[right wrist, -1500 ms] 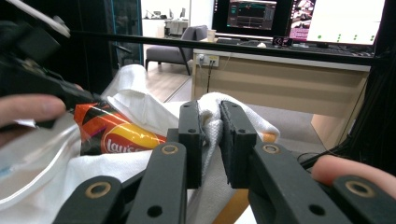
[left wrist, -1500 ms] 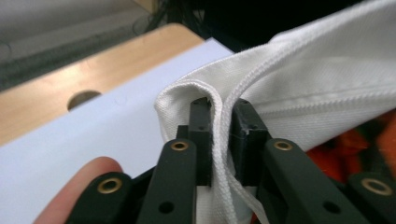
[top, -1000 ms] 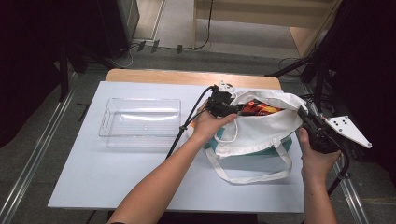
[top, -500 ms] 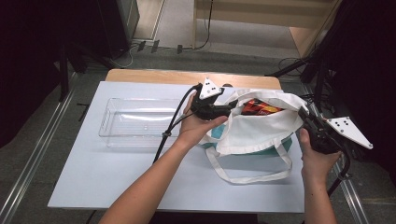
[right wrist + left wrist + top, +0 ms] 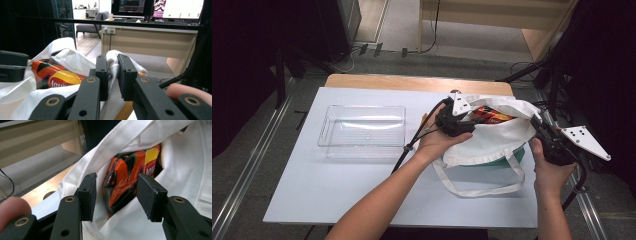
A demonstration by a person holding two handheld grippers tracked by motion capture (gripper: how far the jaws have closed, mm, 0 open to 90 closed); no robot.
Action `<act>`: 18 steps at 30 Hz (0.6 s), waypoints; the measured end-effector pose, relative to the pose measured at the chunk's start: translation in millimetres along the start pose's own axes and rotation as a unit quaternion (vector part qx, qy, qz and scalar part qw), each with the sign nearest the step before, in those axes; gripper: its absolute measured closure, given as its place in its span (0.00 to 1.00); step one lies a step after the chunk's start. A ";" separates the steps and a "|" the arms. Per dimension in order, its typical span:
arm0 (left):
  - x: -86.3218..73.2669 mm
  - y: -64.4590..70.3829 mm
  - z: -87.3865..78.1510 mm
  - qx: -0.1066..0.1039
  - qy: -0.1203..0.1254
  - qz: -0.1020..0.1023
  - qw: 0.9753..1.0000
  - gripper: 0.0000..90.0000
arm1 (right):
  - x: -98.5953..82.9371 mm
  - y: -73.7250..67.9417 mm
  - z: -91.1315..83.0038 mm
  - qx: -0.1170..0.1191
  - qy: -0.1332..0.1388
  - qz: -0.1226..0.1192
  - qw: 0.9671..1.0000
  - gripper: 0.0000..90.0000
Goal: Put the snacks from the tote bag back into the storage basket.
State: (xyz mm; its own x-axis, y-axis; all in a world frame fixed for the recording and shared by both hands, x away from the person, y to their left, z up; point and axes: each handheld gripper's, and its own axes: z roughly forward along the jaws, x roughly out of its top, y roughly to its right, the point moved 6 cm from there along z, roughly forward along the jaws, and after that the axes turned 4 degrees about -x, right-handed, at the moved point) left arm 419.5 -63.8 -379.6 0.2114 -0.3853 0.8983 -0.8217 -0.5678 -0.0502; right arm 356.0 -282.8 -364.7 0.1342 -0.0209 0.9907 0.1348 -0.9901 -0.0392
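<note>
High view, containers: a white cloth tote bag with long handles (image 5: pixel 492 142) lies on the white table (image 5: pixel 337 190), its mouth held wide; an orange and black crinkled chip packet (image 5: pixel 489 116) sits inside. A clear rectangular plastic tray (image 5: pixel 362 131) stands well apart to the left, with nothing in it.
High view, hidden: most of the packet is covered by cloth.
High view, tongs: the left gripper (image 5: pixel 462 125) is at the bag's mouth; the right gripper (image 5: pixel 539 131) is at the bag's far-right rim.
Left gripper view: 2 jaws spread wide, one either side of the packet (image 5: pixel 125 185), not touching it.
Right gripper view: 2 jaws clenched on a fold of the bag's rim (image 5: pixel 113 62); the packet (image 5: pixel 53 73) is half buried in cloth.
</note>
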 end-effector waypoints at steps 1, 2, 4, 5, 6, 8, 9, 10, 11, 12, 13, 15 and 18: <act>1.0 -0.5 3.3 -0.002 -0.004 -0.003 1.000 0.57 | -0.1 -0.1 0.2 0.000 0.000 0.000 1.000 0.90; 1.6 -0.6 4.8 -0.005 -0.003 -0.003 1.000 0.59 | -0.3 -0.7 0.3 0.001 0.001 0.002 1.000 0.90; 2.8 0.9 8.7 -0.010 -0.006 0.000 1.000 0.62 | -0.5 -1.3 0.4 0.002 0.002 0.001 1.000 0.90; 3.1 2.5 11.3 -0.010 -0.009 0.004 1.000 0.64 | -0.7 -2.0 0.6 0.003 0.004 0.000 1.000 0.90; 3.1 3.3 12.3 -0.007 -0.009 0.007 1.000 0.66 | -1.2 -3.2 0.7 0.006 0.005 -0.001 1.000 0.90; 2.7 2.5 12.7 0.006 -0.013 0.009 1.000 0.77 | -1.8 -4.6 0.9 0.007 0.005 -0.004 1.000 0.90; 2.5 2.6 12.2 0.003 -0.015 0.008 1.000 0.86 | -1.9 -5.0 1.0 0.008 0.005 -0.004 1.000 0.90; 2.1 3.2 11.8 0.002 -0.016 0.014 1.000 0.93 | -1.7 -4.8 1.2 0.007 0.006 -0.005 1.000 0.90; 1.2 4.6 10.6 0.007 -0.022 0.030 0.999 0.97 | -1.4 -4.8 1.4 0.007 0.007 -0.004 1.000 0.90; 1.0 6.3 9.2 0.007 -0.022 0.039 0.999 1.00 | -0.9 -5.0 2.0 0.004 0.007 -0.004 1.000 0.90; 0.6 7.3 7.8 0.005 -0.023 0.046 0.999 1.00 | -0.4 -4.9 2.4 0.001 0.008 -0.005 1.000 0.90; -2.3 9.2 1.8 -0.009 -0.018 0.050 0.999 1.00 | 1.1 -5.1 3.3 -0.003 0.010 -0.008 1.000 0.91; -9.9 6.1 -7.5 -0.020 -0.004 0.042 0.999 1.00 | 3.9 -5.0 4.4 -0.015 0.013 -0.017 1.000 0.91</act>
State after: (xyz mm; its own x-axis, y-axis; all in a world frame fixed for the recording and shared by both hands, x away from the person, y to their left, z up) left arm 408.4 -57.9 -385.5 0.1451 -0.4360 0.8882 -0.8566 -0.5046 -0.1078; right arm 360.2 -277.3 -361.2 0.1041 0.0102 0.9945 0.1102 -0.9939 -0.0013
